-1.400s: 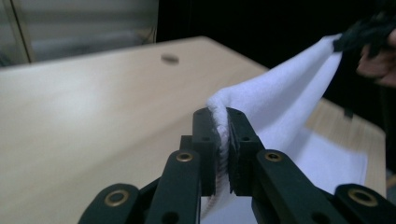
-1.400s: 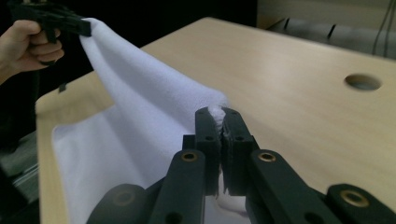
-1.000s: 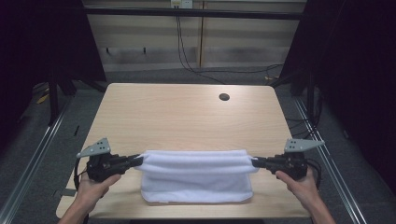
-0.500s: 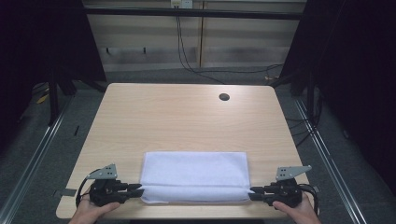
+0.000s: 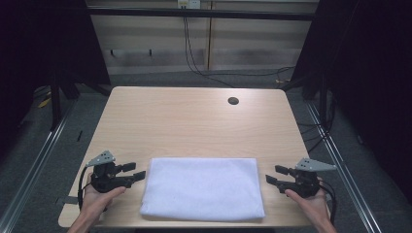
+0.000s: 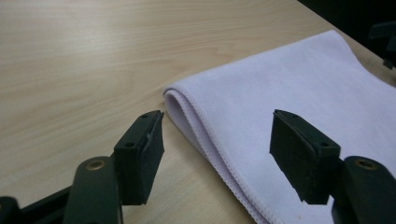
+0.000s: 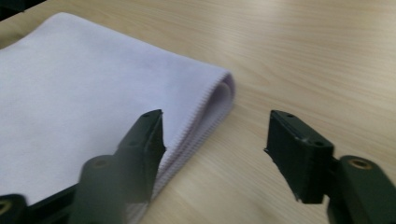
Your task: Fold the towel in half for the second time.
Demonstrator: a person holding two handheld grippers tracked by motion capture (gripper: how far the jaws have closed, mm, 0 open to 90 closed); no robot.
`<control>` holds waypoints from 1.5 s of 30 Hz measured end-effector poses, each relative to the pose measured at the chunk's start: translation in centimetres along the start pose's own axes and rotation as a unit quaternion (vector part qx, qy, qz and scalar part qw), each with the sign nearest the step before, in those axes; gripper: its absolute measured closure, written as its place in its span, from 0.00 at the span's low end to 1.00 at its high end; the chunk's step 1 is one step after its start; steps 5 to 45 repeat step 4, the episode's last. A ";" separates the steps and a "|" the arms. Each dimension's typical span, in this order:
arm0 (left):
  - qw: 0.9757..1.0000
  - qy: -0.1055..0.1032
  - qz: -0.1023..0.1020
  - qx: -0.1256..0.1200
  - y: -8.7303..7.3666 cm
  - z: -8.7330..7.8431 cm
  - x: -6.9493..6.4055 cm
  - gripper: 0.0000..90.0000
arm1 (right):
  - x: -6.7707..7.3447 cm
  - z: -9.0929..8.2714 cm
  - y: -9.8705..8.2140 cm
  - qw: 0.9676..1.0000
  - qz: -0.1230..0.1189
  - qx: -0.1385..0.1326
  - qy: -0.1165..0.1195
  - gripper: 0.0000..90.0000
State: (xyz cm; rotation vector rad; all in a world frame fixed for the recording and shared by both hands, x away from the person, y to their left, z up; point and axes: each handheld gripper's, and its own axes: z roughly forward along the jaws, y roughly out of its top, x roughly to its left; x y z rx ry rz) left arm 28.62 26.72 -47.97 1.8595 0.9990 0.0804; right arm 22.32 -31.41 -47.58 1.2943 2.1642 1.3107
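Now the folded white towel lies flat on the wooden worktop, near its front edge and about midway between the two hands. Its doubled layers show as a rounded fold at the corners seen in both gripper views.

At the towel's left edge, the left gripper sits low over the worktop with its tips just beside the cloth. Its jaws have just been opening and now stand wide apart; in the left gripper view the towel's edge runs through the gap between them, but neither pad presses on it.

At the towel's right edge, the right gripper mirrors it, pointing inward at the cloth from a little farther off. Its jaws have likewise just been opening and stand wide, holding nothing; in the right gripper view one pad is over the towel's border and the other over bare wood.

A small dark hole marks the worktop's far side, well apart from the towel.
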 end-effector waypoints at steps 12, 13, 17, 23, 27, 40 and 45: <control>1.000 0.006 0.008 0.018 -0.2 0.3 -0.2 0.30 | -0.7 0.1 -0.8 0.999 -0.005 0.024 -0.033 0.37; 1.000 0.006 0.008 0.018 -0.2 0.3 -0.2 0.30 | -0.7 0.1 -0.8 0.999 -0.005 0.024 -0.033 0.37; 1.000 0.006 0.008 0.018 -0.2 0.3 -0.2 0.30 | -0.7 0.1 -0.8 0.999 -0.005 0.024 -0.033 0.37; 1.000 0.006 0.008 0.018 -0.2 0.3 -0.2 0.30 | -0.7 0.1 -0.8 0.999 -0.005 0.024 -0.033 0.37; 1.000 0.006 0.008 0.018 -0.2 0.3 -0.2 0.30 | -0.7 0.1 -0.8 0.999 -0.005 0.024 -0.033 0.37; 1.000 0.006 0.008 0.018 -0.2 0.3 -0.2 0.30 | -0.7 0.1 -0.8 0.999 -0.005 0.024 -0.033 0.37; 1.000 0.006 0.008 0.018 -0.2 0.3 -0.2 0.30 | -0.7 0.1 -0.8 0.999 -0.005 0.024 -0.033 0.37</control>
